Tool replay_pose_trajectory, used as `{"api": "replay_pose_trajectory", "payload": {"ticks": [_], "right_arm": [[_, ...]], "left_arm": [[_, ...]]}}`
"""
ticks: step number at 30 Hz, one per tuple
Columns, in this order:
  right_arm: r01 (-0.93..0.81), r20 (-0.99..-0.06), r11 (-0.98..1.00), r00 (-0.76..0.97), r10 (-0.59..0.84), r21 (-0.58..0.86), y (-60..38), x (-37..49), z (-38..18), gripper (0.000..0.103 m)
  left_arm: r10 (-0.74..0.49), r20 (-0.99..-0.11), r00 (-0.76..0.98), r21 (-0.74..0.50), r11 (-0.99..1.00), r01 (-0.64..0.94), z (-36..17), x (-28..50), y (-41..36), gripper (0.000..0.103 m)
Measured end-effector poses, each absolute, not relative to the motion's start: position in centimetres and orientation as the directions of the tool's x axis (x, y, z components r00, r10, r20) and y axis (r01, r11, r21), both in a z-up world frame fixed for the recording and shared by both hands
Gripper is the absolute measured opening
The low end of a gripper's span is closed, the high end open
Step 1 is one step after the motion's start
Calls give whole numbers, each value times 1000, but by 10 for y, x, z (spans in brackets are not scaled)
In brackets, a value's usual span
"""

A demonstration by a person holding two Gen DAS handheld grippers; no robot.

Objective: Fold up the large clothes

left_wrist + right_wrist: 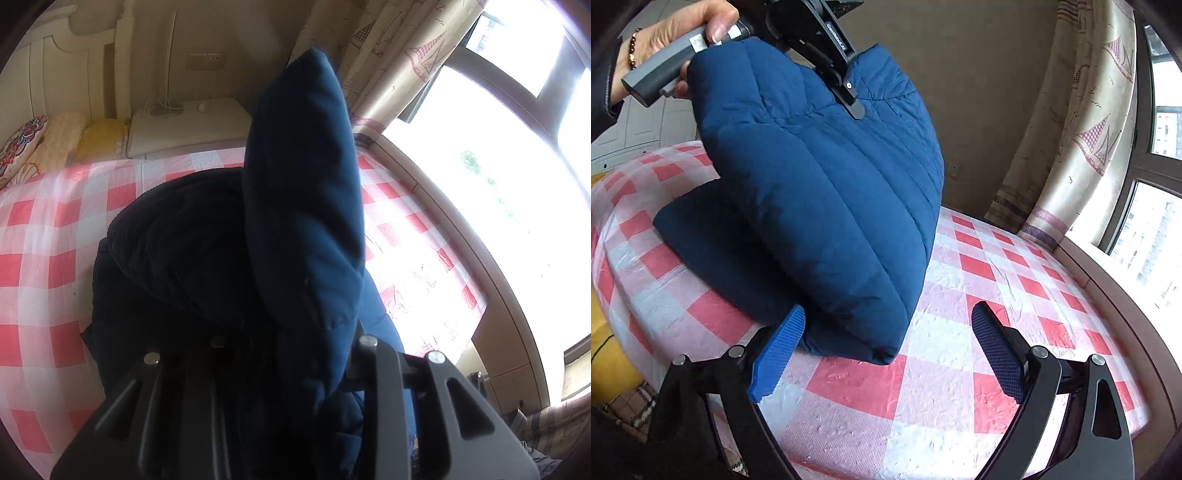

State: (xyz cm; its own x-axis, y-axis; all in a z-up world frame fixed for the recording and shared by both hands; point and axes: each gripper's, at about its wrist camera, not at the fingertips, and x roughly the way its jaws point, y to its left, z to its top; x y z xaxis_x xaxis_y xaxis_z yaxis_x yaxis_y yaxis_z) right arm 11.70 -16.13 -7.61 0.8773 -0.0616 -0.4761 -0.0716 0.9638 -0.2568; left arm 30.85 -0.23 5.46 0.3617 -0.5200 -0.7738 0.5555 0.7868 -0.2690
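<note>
The right gripper point(886, 350) is being held spread, nothing between its pads, just beside the navy puffer jacket point(827, 206). The jacket's upper edge is being pinched and lifted off the checked bedsheet point(960, 387) by the left gripper point(849, 99).

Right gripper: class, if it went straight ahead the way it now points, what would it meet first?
Probably the jacket. The open right gripper has its left pad right by the jacket's lower corner; the bed sheet lies beyond. Depth is unclear.
</note>
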Motion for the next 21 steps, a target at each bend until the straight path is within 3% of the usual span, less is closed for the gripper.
{"api": "replay_pose_trajectory", "payload": {"ticks": [7, 12, 16, 19, 21], "right_arm": [[-53, -500, 914, 849, -171, -403, -108, 115, -86, 85], [-34, -572, 957, 807, -144, -289, -124, 130, -89, 84], [-39, -604, 972, 789, -112, -231, -130, 138, -90, 84], [-58, -626, 980, 776, -75, -189, -130, 139, -90, 84], [-58, -625, 976, 776, -89, -211, -123, 138, -88, 84]], "left_arm": [[-536, -728, 427, -218, 772, 598, 77, 286, -12, 22], [-543, -695, 471, -146, 748, 647, 102, 268, -12, 19], [-559, -674, 483, -217, 774, 594, 64, 289, 40, 19], [-590, -695, 411, -415, 796, 441, -14, 323, 100, 19], [-679, -629, 379, -547, 733, 405, -37, 325, 128, 19]]}}
